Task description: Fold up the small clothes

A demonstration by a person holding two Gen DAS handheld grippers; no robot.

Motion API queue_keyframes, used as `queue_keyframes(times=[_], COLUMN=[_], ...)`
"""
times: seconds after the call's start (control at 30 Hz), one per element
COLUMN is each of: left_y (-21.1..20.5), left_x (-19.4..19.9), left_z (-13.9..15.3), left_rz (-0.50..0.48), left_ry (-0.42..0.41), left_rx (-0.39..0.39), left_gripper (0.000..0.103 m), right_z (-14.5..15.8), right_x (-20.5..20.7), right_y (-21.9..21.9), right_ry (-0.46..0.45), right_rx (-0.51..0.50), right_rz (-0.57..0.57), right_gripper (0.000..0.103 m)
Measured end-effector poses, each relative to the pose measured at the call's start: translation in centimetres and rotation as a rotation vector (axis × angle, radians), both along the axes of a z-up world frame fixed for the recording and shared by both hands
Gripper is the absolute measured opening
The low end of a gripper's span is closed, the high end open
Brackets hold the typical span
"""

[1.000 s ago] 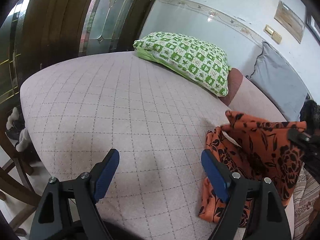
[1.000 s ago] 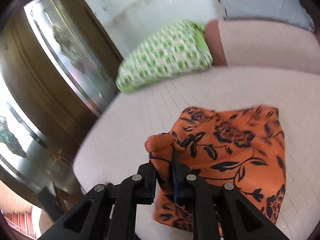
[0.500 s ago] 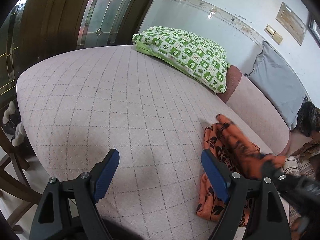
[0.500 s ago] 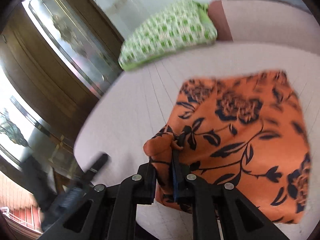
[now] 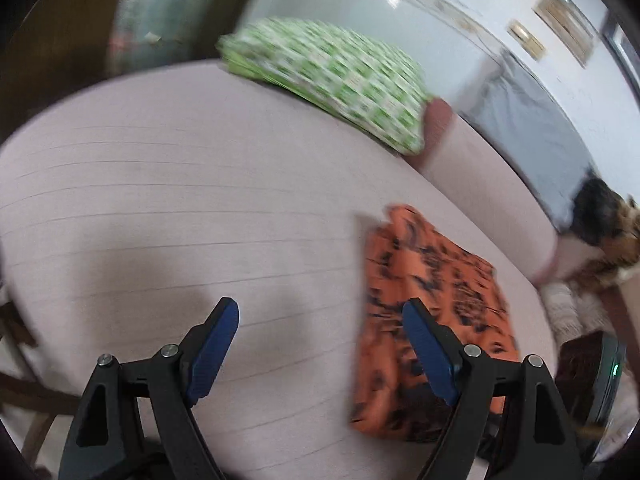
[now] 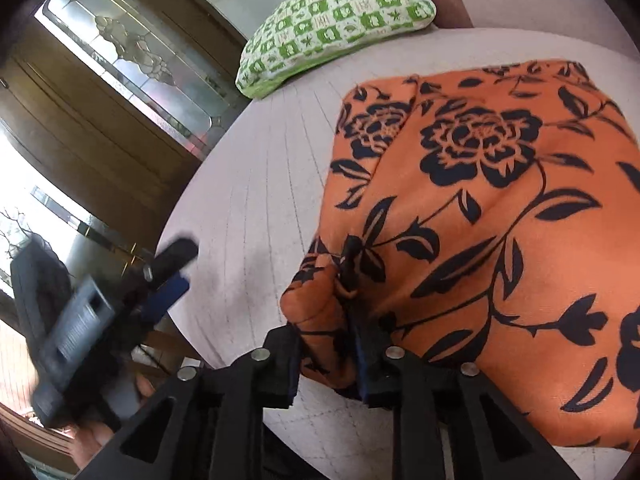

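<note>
1. the right gripper sits at the near edge of the bed, at the near left corner of the cloth. its jaws are opening, narrow yet, with a bunched fold of that corner between them; the pads look to be touching the fabric, so i take it as held for now.
2. risk here: the fold is puffed up, not flat. if the jaws let go before the corner is pressed down, it may spring back and undo the fold, or the fabric may snag on a pad and get dragged as the gripper backs off.
3. the left gripper is wide and empty over bare bed, to the left of the cloth. its right pad overlaps the cloth's left edge in that view, but whether it touches i cannot tell. in the right view the left gripper is a blur at the left, apart from the cloth.
4. risk there: the left view is blurred, so that gripper is likely moving; a sweep to the right could catch the left edge and rumple the stack.
5. the cloth, orange with dark flowers, lies on the right part of the bed, folded to a rough rectangle with a second layer showing at its far left corner.
6. farther, a green pillow rests at the far side, well apart from the cloth.
</note>
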State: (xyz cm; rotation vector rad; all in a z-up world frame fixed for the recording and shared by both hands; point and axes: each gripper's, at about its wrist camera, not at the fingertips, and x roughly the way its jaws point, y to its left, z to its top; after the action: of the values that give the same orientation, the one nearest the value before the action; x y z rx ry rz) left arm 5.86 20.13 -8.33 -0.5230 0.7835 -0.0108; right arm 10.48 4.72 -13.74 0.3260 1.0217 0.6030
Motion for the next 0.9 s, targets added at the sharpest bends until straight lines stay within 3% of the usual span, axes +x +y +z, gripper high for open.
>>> queue_keyframes(times=[0.03,0.07,0.1,0.17,0.3,0.4,0.47,0.57,0.63,0.67,0.7,0.73,0.9], left_y=[-0.4,-0.8,-1.2,-1.9,-2.9,-4.1,-4.7,-6.6,-7.5,-7.9,-8.0,-7.9,-6.3], left_x=[1.1,2.3,3.7,6.7,12.6,15.6,16.5,15.5,15.5,16.0,16.0,15.6,10.9], left_z=[0.1,0.3,0.4,0.3,-0.6,-2.1,-2.6,-0.7,-1.4,-2.9,-3.7,-3.3,1.4], left_rz=[-0.034,-0.066,-0.1,-0.157,-0.23,-0.28,-0.318,-0.341,-0.332,-0.328,-0.317,-0.291,-0.267], left_ry=[0.01,0.006,0.0,0.034,0.12,0.2,0.222,0.121,0.123,0.176,0.184,0.16,0.062], left_rx=[0.006,0.008,0.001,-0.016,-0.055,-0.064,-0.044,0.134,0.221,0.274,0.307,0.328,0.246], left_gripper=[0.084,0.084,0.084,0.084,0.084,0.081,0.033,0.023,0.023,0.03,0.036,0.049,0.052], right_z=[0.0,0.4,0.8,2.5,4.3,2.9,0.9,0.5,0.1,-0.1,-0.4,-0.5,0.0], right_x=[-0.4,-1.0,-2.1,-3.3,-4.2,-2.7,-2.1,-2.6,-2.4,-2.5,-2.3,-2.4,-2.4], right_y=[-0.5,-1.3,-2.3,-4.1,-7.3,-8.8,-9.1,-9.3,-9.5,-9.9,-10.0,-10.1,-10.8], right_ry=[0.001,0.008,0.009,-0.043,-0.106,-0.053,-0.007,-0.038,-0.031,-0.024,-0.019,-0.019,-0.006], right_rx=[0.021,0.057,0.084,0.1,0.086,0.074,0.066,0.07,0.086,0.107,0.123,0.127,0.201], right_rz=[-0.002,-0.004,-0.007,-0.034,-0.083,-0.102,-0.096,-0.068,-0.06,-0.063,-0.067,-0.07,-0.083], right_gripper=[0.029,0.038,0.058,0.077,0.077,0.077,0.077,0.077,0.077,0.077,0.077,0.077,0.077])
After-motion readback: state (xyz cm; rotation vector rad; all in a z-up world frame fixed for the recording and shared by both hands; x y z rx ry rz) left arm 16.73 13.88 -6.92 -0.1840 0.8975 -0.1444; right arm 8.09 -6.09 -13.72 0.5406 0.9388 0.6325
